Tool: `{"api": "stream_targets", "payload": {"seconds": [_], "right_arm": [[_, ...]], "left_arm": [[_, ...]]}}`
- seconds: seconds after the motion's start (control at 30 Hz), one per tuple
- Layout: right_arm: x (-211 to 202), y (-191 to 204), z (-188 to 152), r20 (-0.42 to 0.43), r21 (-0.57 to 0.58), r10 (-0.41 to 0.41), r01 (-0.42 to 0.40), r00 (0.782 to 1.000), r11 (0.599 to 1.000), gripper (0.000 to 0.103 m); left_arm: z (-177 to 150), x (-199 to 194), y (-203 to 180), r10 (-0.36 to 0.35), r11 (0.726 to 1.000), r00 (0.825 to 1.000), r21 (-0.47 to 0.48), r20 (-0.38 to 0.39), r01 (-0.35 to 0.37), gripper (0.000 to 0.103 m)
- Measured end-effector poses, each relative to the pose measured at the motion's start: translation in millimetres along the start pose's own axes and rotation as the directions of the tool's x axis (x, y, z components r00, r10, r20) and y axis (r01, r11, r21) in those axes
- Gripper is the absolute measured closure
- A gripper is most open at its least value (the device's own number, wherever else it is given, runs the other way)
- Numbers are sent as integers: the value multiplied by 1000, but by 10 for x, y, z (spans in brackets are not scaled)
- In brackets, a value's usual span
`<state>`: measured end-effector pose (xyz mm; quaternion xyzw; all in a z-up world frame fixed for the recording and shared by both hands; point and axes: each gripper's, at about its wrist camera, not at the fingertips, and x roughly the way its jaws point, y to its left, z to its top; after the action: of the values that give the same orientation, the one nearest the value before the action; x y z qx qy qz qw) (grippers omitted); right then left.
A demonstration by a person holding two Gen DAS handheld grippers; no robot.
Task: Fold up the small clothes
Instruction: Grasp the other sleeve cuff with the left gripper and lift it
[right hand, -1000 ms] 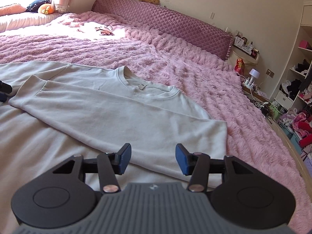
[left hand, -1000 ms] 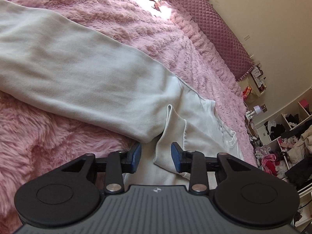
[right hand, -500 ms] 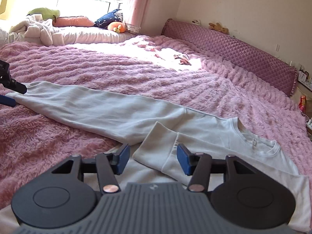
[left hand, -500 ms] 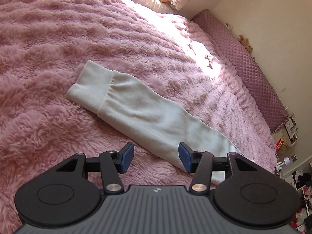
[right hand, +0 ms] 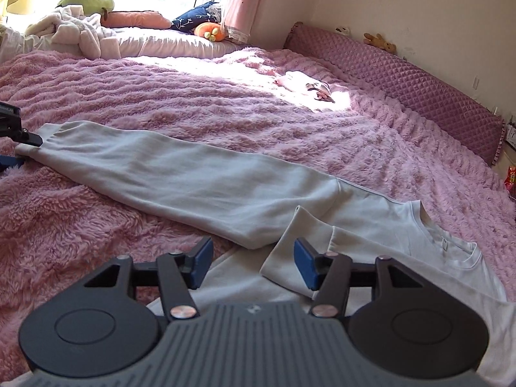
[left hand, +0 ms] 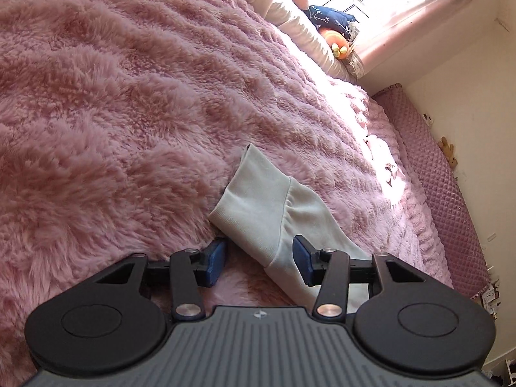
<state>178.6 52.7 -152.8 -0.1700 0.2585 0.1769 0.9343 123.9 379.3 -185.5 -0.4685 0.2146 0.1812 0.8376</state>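
Note:
A pale grey long-sleeved sweatshirt [right hand: 206, 183] lies on the pink fluffy bedspread [right hand: 193, 103]. One sleeve stretches out to the left; its ribbed cuff [left hand: 248, 200] lies just ahead of my left gripper [left hand: 259, 259], which is open with the cuff's near edge between its blue pads. The left gripper's tips [right hand: 19, 148] show at the cuff in the right wrist view. My right gripper [right hand: 251, 262] is open and empty, low over the other sleeve's cuff [right hand: 290, 251], which is folded across the body. The neckline [right hand: 451, 242] lies to the right.
A quilted purple headboard cushion [right hand: 403, 77] runs along the wall at the right. Pillows, a crumpled white blanket [right hand: 80, 32] and an orange plush [right hand: 209, 32] lie under the window. A small pink item [right hand: 306, 85] lies in the sunlit patch.
My left gripper has travelled along the outstretched sleeve from the armpit to the cuff. My right gripper has swung left from the shirt's body to the folded sleeve's cuff. Both stayed open.

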Motion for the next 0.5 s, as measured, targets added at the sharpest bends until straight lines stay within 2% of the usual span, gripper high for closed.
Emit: {"api": "stream_targets", "payload": {"seconds": [0.03,0.1,0.13,0.17,0.3,0.5], "right_arm": [[-4,-8,-8,-2,-1,-4,4,1000,1000,51],[-3,-26,-26,-8,-4,-10,10,1000,1000,51],[1,-36,-37,-11,-3,-13,13,1000,1000,51],[5,-40,-43,-13,-1,-14,14,1000,1000,51],[22,-44,-76,-18,11,-12,12,1000,1000,51],[-17,-65,-91,-9,27,-12,13,1000,1000,50]], "left_arm": [[11,14,-5,-7,1000,1000,-3,12,7,49],[24,17,-8,-45,999,999,-10,27,45,60],[33,14,-4,-72,997,997,-18,29,73,86],[42,15,-8,-82,996,996,-18,25,83,97],[55,-102,-133,-105,994,992,44,67,102,97],[168,-295,-495,-210,975,973,95,96,201,97]]}}
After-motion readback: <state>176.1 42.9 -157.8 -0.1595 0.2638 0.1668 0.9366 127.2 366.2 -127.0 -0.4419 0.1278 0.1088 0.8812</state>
